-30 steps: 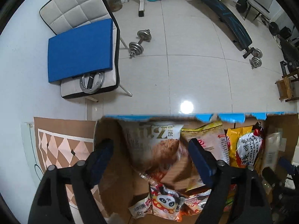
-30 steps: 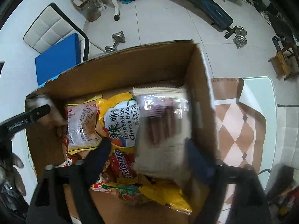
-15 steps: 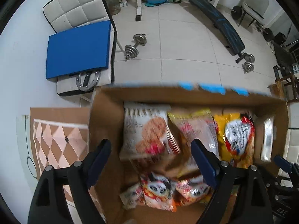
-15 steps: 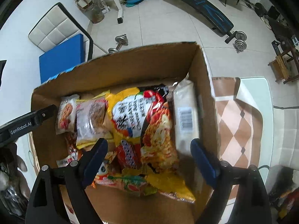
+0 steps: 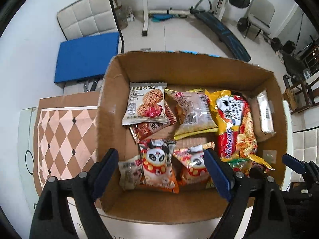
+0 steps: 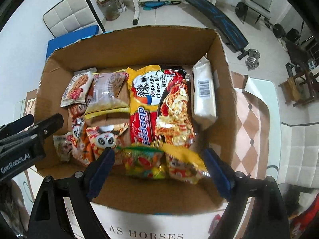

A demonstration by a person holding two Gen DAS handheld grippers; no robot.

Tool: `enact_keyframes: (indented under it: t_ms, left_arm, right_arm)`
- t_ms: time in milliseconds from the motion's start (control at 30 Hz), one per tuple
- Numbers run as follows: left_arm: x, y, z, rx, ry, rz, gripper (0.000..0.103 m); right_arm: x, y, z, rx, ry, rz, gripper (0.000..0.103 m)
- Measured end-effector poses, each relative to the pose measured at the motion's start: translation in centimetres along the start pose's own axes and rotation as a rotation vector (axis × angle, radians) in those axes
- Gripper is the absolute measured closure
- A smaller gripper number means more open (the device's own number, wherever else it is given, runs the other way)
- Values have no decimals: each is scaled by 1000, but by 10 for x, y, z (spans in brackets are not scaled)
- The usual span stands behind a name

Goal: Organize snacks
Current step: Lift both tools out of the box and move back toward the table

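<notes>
An open cardboard box [image 5: 199, 73] sits on a table with a brown-and-pink diamond-patterned mat [image 5: 63, 135], and it holds a loose layer of snack packets. At the far left of the box lies a white cookie packet [image 5: 146, 103] printed with oat cookies and red berries, partly covering a brown packet [image 5: 147, 128]. Beside it is a clear-fronted yellow pastry packet [image 5: 194, 114], then a large yellow-and-red noodle packet [image 6: 159, 107] labelled as Korean cheese noodles, and against the right wall a plain white packet [image 6: 205, 91] with a barcode. Along the near side lie two orange panda packets [image 5: 157, 166] and a small pale packet [image 5: 127, 172]. The left gripper [image 5: 159, 171] hangs above the panda packets with its blue-padded fingers wide apart and nothing between them. The right gripper [image 6: 158, 169] hangs over the near right of the box, likewise spread and empty. The left wrist view alone shows the whole patterned mat and a blue pad [image 5: 85, 55] on a white cushioned bench. The right wrist view alone shows a green-and-yellow sweets bag [image 6: 145, 161] lying below the noodles, the black body of the left gripper entering at the left edge, and printed lettering on the white surface under the box.
</notes>
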State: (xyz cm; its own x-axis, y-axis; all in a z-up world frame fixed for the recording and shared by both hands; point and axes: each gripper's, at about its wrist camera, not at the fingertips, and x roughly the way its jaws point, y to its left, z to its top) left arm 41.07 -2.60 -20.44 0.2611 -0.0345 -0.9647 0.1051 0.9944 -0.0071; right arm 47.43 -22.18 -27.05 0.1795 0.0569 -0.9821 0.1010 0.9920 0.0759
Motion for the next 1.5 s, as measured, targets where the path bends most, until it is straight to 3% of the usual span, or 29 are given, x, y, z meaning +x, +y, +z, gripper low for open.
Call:
enact_keyframes:
  t_ms: [700,900,1033,1167,1300,1500]
  left_arm:
    - [-127,12,-104,-41,-269,-13,16]
    - [-135,16,-118,-79,-263,-19,16]
    - [-124,15,-131,-107,-239,-3,16]
    - [-86,9,-148,-115,-158,27,16]
    - [-36,-1,-165,-120,-28,22,16]
    - [17,-29,-185,-79,107,22,16]
  right_arm:
    - [-125,15,-102,-2,-260,-13,11]
    - [-140,18,-122,23,-267,40,11]
    - [-128,-1,-134,104,-219,96,11]
    - [-83,-55,-160,288,-101,109,11]
    - [-27,-109,-186,409,32,46,11]
    - [44,-159,-207,411,197,-74,11]
